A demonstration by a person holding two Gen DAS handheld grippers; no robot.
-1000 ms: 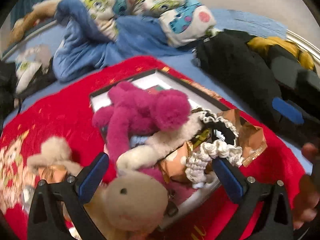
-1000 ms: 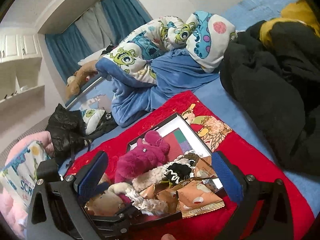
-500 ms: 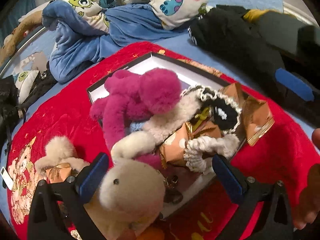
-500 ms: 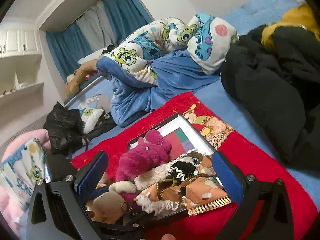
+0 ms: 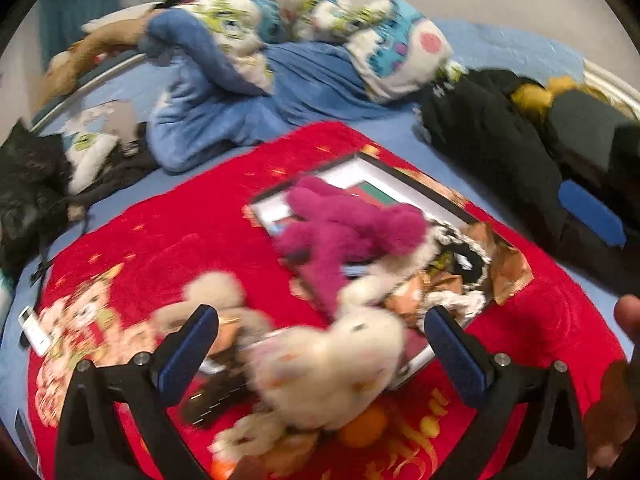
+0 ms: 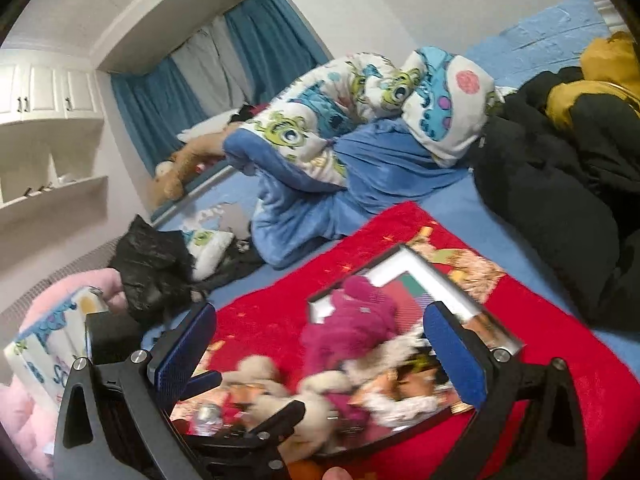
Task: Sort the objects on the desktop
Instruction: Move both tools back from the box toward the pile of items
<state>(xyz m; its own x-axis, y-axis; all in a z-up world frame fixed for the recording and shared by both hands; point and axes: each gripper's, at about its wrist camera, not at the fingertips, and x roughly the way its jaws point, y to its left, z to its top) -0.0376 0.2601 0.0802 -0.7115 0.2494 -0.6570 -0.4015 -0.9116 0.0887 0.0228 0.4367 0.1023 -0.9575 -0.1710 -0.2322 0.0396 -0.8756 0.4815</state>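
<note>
- Left wrist view: both jaws of the left gripper (image 5: pixel 320 344) stand spread wide, pinching nothing; a cream plush toy (image 5: pixel 328 364) lies blurred between and just below them.
- That toy rests on the near corner of a shallow black-rimmed box (image 5: pixel 416 184), which sits on a red blanket (image 5: pixel 180 224).
- A magenta plush toy (image 5: pixel 348 228) sprawls across the middle of the box, partly over its far rim.
- Orange snack packets (image 5: pixel 508 268) and a frilly white scrunchie (image 5: pixel 460 302) crowd the right side of the box.
- A small beige plush (image 5: pixel 216 292) lies on the blanket left of the box, just beyond the left finger.
- An orange round fruit (image 5: pixel 366 426) peeks from under the cream toy; whether they touch cannot be told.
- A white remote (image 5: pixel 34 330) lies at the blanket's left edge.
- A bare hand (image 5: pixel 624 360) shows at the right border.
- Right wrist view: the right gripper (image 6: pixel 320 352) also has its jaws spread apart, empty, hovering above the box (image 6: pixel 440 280).
- The magenta toy (image 6: pixel 352 328) lies between the fingers in view, over the box.
- Part of the left gripper's black frame (image 6: pixel 240 436) crosses the bottom left.
- A cartoon-print duvet (image 6: pixel 360 108) and a black jacket (image 6: pixel 552 200) lie on the blue bed behind.
</note>
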